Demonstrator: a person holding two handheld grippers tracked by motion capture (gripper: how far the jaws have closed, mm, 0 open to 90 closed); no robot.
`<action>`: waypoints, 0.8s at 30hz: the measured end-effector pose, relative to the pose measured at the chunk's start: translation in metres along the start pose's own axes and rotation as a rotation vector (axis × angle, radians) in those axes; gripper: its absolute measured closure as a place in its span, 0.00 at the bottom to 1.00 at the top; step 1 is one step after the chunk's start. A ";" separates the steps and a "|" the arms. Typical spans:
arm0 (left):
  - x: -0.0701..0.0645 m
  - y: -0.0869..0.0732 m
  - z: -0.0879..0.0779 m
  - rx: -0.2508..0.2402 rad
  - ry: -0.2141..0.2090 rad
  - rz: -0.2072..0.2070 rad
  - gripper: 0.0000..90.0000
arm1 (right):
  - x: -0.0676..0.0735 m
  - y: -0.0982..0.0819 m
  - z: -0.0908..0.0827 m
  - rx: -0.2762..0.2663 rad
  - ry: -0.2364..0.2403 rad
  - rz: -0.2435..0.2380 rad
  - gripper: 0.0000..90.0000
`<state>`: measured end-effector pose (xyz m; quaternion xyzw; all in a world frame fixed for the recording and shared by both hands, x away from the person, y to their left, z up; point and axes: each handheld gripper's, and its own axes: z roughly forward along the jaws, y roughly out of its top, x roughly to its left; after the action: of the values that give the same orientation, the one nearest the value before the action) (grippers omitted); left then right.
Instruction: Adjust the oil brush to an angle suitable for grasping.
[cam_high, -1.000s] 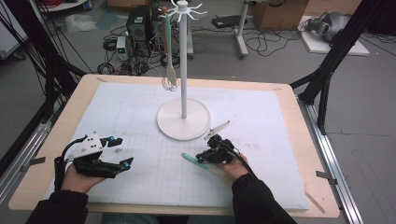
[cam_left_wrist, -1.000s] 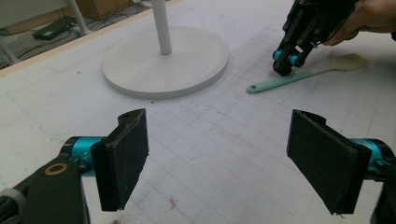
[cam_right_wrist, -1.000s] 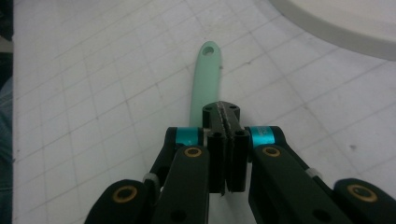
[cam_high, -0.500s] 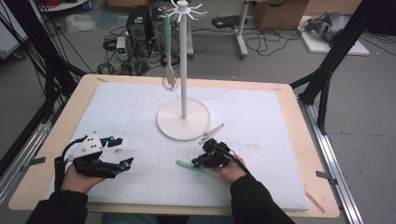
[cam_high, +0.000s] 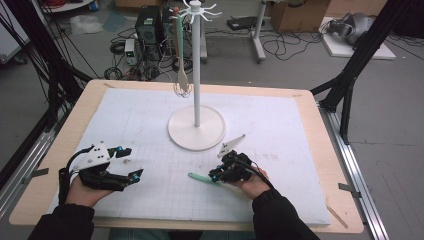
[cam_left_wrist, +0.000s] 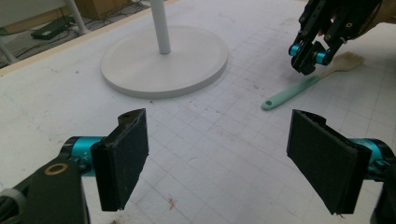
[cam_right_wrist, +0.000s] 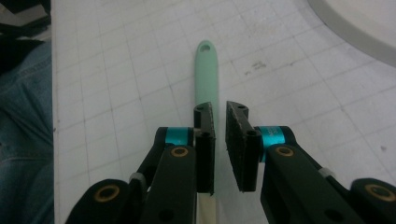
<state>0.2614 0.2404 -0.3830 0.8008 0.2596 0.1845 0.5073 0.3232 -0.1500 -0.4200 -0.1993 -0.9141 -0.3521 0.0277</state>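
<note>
The right gripper (cam_right_wrist: 220, 140) has just been opening off the mint-handled brush (cam_right_wrist: 206, 70).

The table is seen from above and from the person's side in the high view, which is aimed forward and down; the white gridded mat (cam_high: 150, 125) is taken in whole, with the cluttered floor at 12 o'clock.

From low over the mat, the left gripper view is directed along its own black padded jaws, close to the surface; the round white stand base (cam_left_wrist: 163, 60) is caught at 11 o'clock and the mint-green, wooden-headed spatula (cam_left_wrist: 299, 88) at 2 o'clock.

The right gripper view is held nearer still and pointed steeply down, the spatula handle running to 12 o'clock.

The mat, stand base and spatula are shared by all three views.
</note>
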 end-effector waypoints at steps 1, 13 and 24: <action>0.000 0.000 0.000 -0.001 -0.001 -0.002 0.24 | 0.001 -0.002 -0.001 0.006 -0.007 -0.003 0.88; -0.001 0.000 0.001 0.000 -0.003 0.001 0.24 | 0.013 -0.019 -0.011 0.034 -0.066 -0.044 0.81; -0.001 0.000 0.003 0.011 -0.005 0.003 0.24 | 0.017 -0.029 -0.005 0.048 -0.097 -0.070 0.83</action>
<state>0.2622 0.2382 -0.3845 0.8045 0.2579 0.1817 0.5032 0.2961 -0.1668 -0.4308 -0.1835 -0.9288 -0.3209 -0.0244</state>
